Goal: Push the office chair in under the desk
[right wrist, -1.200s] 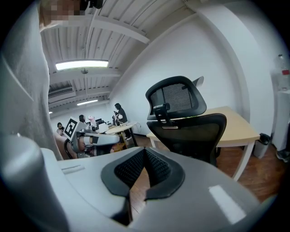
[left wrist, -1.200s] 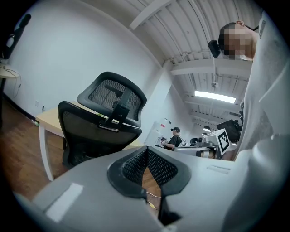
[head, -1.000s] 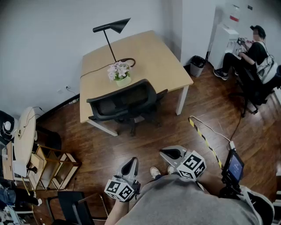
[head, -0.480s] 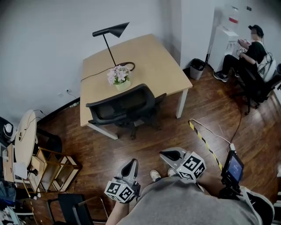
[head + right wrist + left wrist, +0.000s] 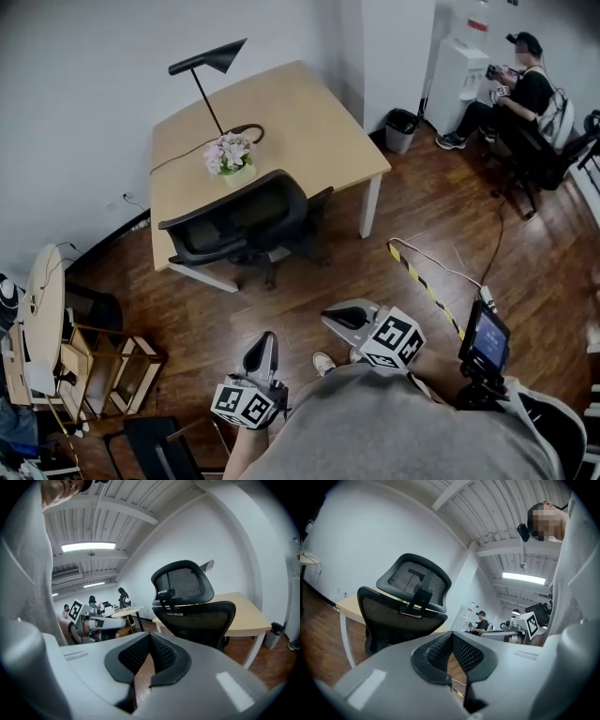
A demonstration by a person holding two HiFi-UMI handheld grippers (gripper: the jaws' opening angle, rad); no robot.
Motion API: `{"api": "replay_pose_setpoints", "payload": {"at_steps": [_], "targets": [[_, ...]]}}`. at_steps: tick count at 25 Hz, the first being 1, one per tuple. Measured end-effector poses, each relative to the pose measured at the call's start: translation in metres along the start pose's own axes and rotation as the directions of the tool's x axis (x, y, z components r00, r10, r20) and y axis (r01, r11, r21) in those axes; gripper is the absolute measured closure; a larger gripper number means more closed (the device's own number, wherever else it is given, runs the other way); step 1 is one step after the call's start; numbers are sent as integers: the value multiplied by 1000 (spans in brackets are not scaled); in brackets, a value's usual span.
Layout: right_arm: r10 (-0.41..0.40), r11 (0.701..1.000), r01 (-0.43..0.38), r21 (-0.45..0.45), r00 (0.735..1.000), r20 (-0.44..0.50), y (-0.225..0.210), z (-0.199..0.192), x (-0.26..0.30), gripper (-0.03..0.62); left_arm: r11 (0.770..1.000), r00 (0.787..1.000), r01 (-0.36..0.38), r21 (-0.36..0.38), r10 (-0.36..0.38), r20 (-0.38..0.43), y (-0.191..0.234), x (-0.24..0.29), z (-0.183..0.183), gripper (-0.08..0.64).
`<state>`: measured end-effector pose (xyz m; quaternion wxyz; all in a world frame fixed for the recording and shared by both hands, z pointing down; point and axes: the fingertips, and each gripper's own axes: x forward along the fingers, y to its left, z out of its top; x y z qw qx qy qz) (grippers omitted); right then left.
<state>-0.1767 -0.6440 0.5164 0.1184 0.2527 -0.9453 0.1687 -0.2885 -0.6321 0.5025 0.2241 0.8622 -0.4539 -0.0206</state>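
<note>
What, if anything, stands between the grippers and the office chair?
Nothing visible does. Only bare floor lies between the left gripper, the right gripper and the office chair at the desk; the striped floor strip lies off to the right.

I stand in an office, wooden desk [image 5: 300, 112] with black lamp [image 5: 211, 58] far from me, mesh office chair [image 5: 239, 216] at it, waste bin [image 5: 401, 127] by the wall, a person [image 5: 527, 89] seated at far right.

Open floor [image 5: 281, 314] before office chair [image 5: 236, 220]
</note>
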Motion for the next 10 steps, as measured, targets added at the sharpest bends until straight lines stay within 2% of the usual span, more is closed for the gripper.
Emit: {"api": "replay_pose_setpoints", "payload": {"at_steps": [10], "targets": [[17,1000,-17,-20,1000,1,-12,12,8,588,1000,1000,-12,3,12,18,6,11,8,557]]}}
